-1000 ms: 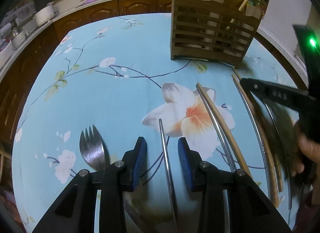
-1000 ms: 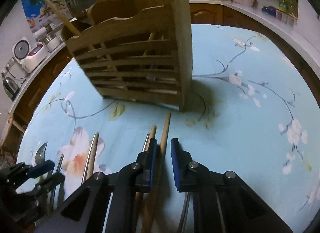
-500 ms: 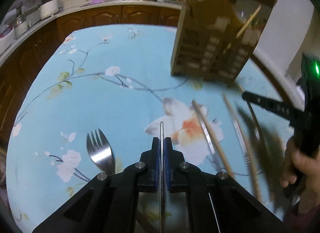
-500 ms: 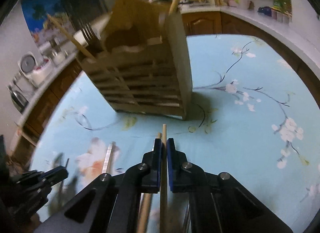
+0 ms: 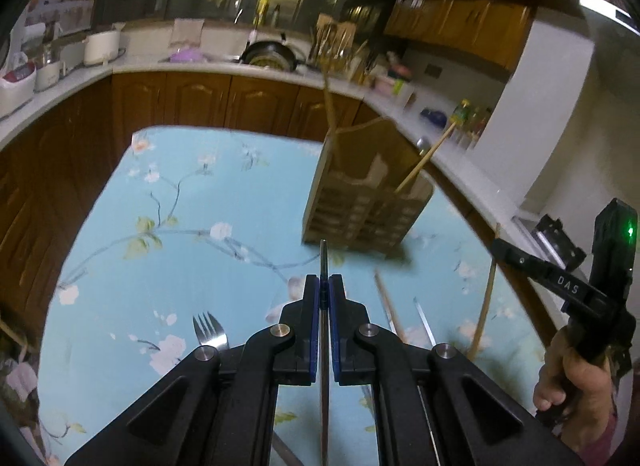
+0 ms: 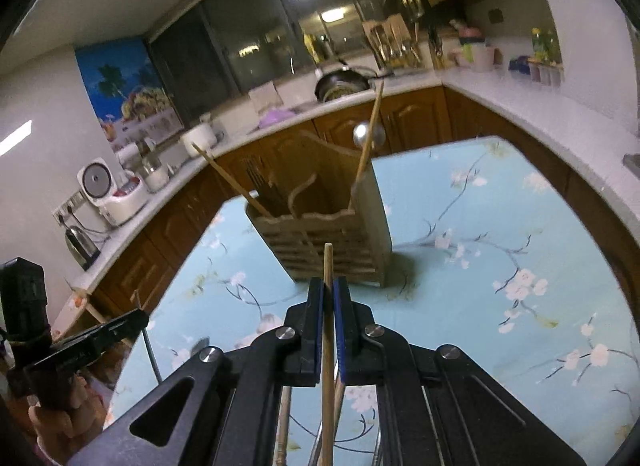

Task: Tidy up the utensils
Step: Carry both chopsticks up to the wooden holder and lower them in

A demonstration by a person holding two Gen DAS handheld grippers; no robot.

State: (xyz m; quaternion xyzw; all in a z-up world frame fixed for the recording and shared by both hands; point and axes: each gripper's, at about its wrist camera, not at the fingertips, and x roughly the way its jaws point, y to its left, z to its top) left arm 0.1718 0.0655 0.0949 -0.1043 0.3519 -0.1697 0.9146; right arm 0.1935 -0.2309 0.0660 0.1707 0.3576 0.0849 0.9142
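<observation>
My left gripper [image 5: 324, 286] is shut on a thin metal chopstick [image 5: 323, 258] and holds it above the blue flowered tablecloth [image 5: 168, 266]. My right gripper [image 6: 328, 290] is shut on a wooden chopstick [image 6: 328, 266], also lifted; it shows at the right of the left wrist view [image 5: 489, 290]. The slatted wooden utensil holder [image 5: 360, 201] stands ahead on the table with chopsticks and a spoon in it; it also shows in the right wrist view [image 6: 332, 234]. A metal fork [image 5: 210, 332] and more chopsticks [image 5: 386, 306] lie on the cloth.
A kitchen counter [image 5: 208, 65] with a wok [image 5: 270, 55], a rice cooker [image 6: 110, 189] and jars runs behind the table over brown cabinets. The other hand-held gripper [image 6: 80, 342] shows at the left of the right wrist view.
Both grippers closed on their chopsticks and have lifted them off the cloth, tilting up so that the holder and kitchen come into view.
</observation>
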